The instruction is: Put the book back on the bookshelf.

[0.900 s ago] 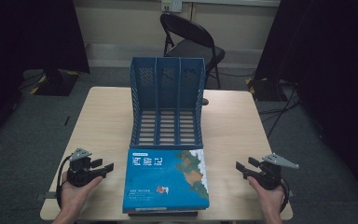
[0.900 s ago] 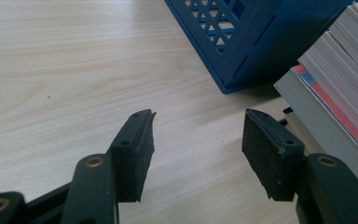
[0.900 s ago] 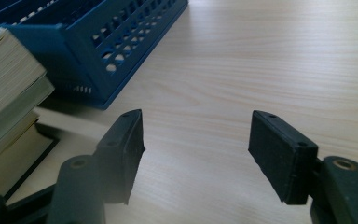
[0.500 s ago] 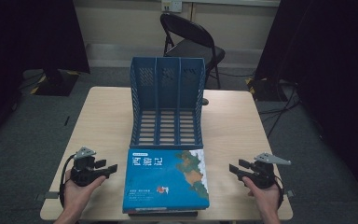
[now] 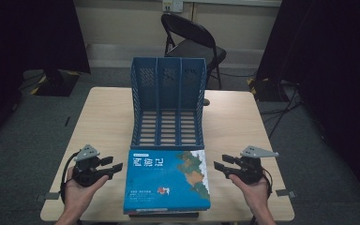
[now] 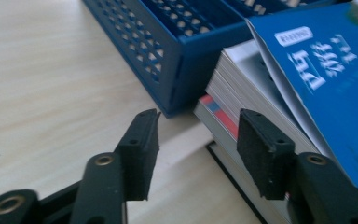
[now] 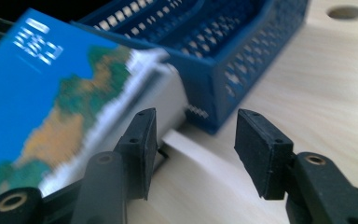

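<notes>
Left gripper rests in the person's left hand, jaws parted about halfway, nothing between them. Right gripper sits in the right hand, jaws likewise half open and empty. Both point inward at the book, which lies between them on top of a stack; neither touches it. In the left gripper view the book's page edge lies just past the right jaw. The blue rack stands beyond the book, touching its far edge, on the table.
</notes>
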